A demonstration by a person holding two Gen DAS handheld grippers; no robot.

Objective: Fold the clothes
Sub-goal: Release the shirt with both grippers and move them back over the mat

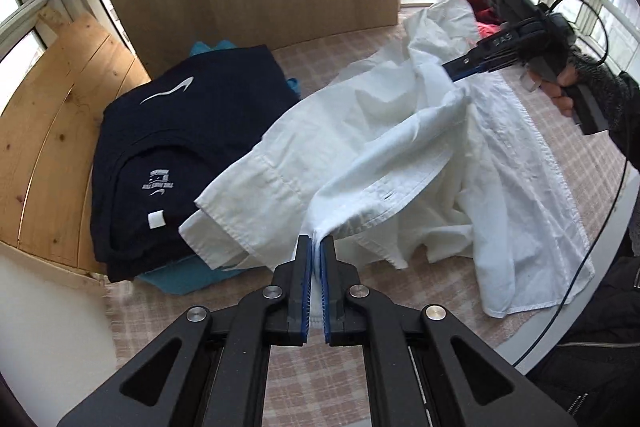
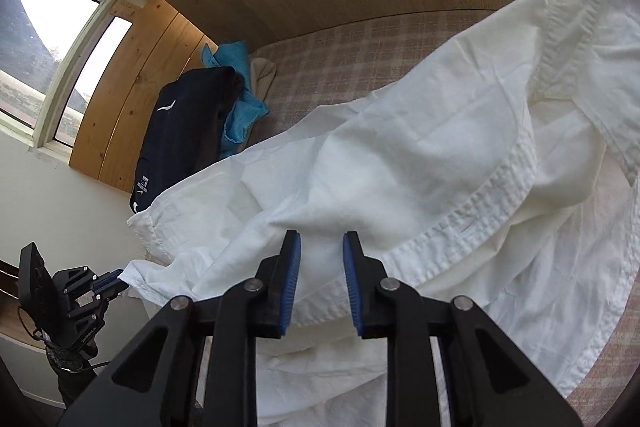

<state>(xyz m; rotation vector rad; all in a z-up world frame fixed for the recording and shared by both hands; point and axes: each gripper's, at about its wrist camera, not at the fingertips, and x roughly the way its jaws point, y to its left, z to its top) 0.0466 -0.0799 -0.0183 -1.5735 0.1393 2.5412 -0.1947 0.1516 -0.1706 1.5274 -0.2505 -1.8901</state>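
Blue-padded and nearest to us, our left tongs (image 1: 316,259) are pressed together on a pinch of hem from the white shirt (image 1: 400,155), with only a thin fold of cloth showing between the pads. Our right tongs (image 2: 318,267) stand with a plain gap between the pads; white cloth fills that gap and a stitched band runs across it, and in the left wrist view the cloth rises in a peak to the right tongs' tips, so we judge they are gripping a thicker bunch rather than hanging loose, though we cannot see how hard the pads bite. Between the two grips the white shirt is held partly up off the checked bench (image 1: 328,379), crumpled and open, a cuffed sleeve drooping toward the left and the rest trailing on the checked cloth; no neat crease shows in it anywhere. To the left lies a navy garment (image 1: 180,147) folded flat on top of a blue one (image 1: 176,279), both beside the wooden boards (image 1: 52,147). At the far right a red heap (image 1: 476,7) sits loose behind the shirt. So we judge the job to be partway: at least one piece lies folded, the white shirt is in hand and unfolded, and the red heap waits.
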